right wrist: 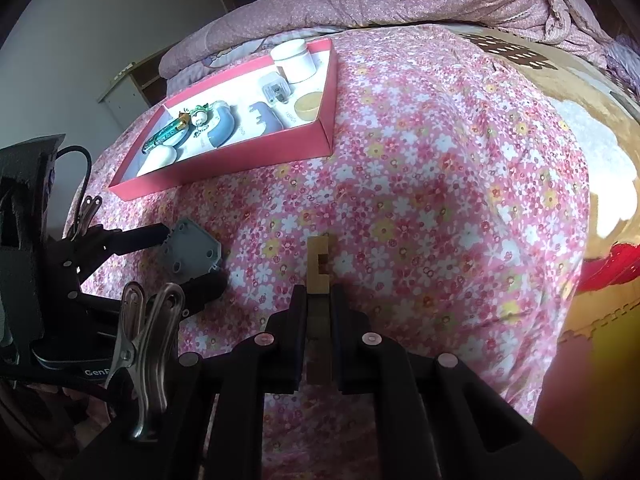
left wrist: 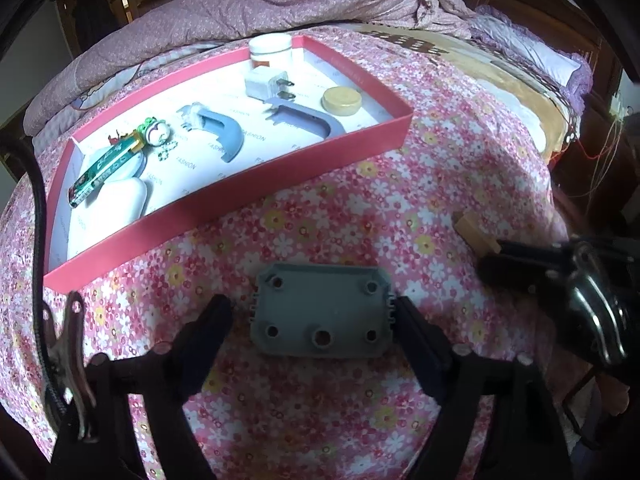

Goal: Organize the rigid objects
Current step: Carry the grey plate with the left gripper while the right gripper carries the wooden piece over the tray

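Observation:
A grey plastic plate with holes (left wrist: 322, 312) lies on the floral bedspread between the fingers of my left gripper (left wrist: 312, 316). The right finger touches its edge; the left finger stands a little apart. It also shows in the right wrist view (right wrist: 192, 254). My right gripper (right wrist: 319, 300) is shut on a notched wooden block (right wrist: 319, 264), which sticks out forward past the fingertips. The block (left wrist: 476, 234) and right gripper (left wrist: 496, 258) show at the right of the left wrist view. A red shallow box (left wrist: 280, 172) lies further back, also seen from the right wrist (right wrist: 224, 158).
The box holds a white jar (left wrist: 270, 50), a white plug adapter (left wrist: 266, 84), a tan round tin (left wrist: 341, 100), two grey curved parts (left wrist: 224, 132), a keychain figure (left wrist: 154, 132), a green tube (left wrist: 104, 172) and a white case (left wrist: 120, 200). A rumpled quilt (left wrist: 300, 0) lies behind.

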A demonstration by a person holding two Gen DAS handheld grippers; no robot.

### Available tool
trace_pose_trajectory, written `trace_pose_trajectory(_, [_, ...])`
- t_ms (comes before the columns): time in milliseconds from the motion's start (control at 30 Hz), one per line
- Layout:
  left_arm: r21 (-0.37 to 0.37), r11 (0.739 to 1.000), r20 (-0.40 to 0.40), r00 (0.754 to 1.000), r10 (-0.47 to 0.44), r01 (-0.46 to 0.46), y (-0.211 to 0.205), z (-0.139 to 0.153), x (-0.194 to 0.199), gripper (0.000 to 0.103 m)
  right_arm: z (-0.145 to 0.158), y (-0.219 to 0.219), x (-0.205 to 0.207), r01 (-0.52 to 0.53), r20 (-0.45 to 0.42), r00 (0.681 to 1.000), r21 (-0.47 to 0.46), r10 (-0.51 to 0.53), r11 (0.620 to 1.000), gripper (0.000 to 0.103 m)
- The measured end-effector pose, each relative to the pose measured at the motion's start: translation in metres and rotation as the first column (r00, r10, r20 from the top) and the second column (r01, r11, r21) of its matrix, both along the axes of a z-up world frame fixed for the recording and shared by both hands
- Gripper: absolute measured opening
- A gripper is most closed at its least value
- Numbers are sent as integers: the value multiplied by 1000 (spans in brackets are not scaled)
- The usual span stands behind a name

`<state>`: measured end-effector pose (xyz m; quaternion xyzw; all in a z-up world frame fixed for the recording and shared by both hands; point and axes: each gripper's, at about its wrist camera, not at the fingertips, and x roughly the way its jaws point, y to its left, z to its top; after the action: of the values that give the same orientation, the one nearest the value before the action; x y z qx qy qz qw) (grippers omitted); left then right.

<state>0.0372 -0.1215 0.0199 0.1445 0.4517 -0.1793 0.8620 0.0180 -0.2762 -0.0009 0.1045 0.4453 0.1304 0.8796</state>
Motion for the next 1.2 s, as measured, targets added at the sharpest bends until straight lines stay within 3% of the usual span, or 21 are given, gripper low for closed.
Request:
trace_pose_trajectory(33, [-2,1000,5,1000,-5,5,-1,1,-1,74,0,-1,0,1,1,1000,7,-1,1000,12])
trace_pose_trajectory(267, [-50,999,-3,1000,12,-12,6,6,-3,73,-1,-5,-2,5,7,1000,34,-5,999,12])
trace_pose_trajectory(567, [-134,987,7,996,92,-91,38,22,-5,73,3,6,-3,4,21,1000,-1,-4,1000,12])
trace_pose_trajectory(1067, [-177,968,111,974,197,-176,81,62,16,73,37,42,19,-82,47,995,-3,82,997,12])
trace_pose_trajectory(1200, [-202,959,102,969,224,-200,90,69,32,73,51,53,34,-103,68,992,3,103,995,12])
